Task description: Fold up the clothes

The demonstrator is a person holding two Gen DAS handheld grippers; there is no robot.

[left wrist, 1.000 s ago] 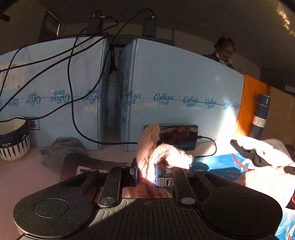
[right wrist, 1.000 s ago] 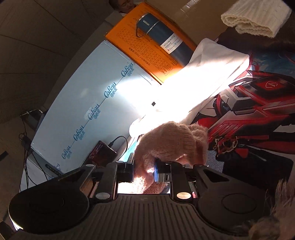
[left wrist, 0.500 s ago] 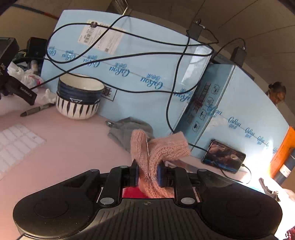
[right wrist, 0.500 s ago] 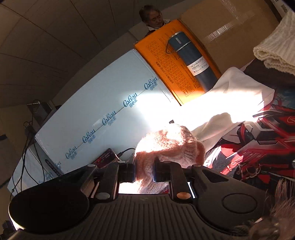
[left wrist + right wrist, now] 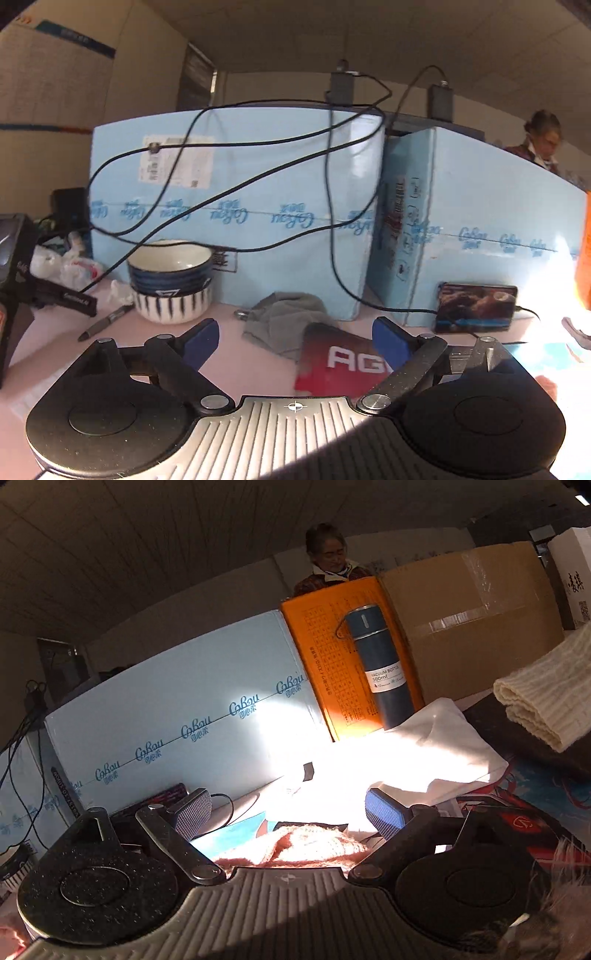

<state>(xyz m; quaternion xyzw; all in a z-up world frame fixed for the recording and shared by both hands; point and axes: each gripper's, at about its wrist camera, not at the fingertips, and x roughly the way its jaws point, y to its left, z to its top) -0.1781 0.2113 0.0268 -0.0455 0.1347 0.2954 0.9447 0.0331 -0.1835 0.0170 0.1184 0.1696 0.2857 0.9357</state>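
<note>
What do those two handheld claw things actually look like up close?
Both look alike. The left gripper has a ribbed silver-grey centre plate with a crosshair mark, two speckled black round housings, black linkage bars with silver pivots, and blue fingers. The right gripper has blue, grid-textured pads.

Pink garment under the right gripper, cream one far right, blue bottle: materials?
Pink garment: fuzzy loose knit, likely wool or acrylic; visible stitches. Cream garment: thick ribbed knit, folded. Blue bottle: matte, probably coated metal; label reads vacuum bottle.

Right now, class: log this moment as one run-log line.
left gripper: open, empty | right gripper: open | pink knit garment: lies below right fingers, unheld
</note>
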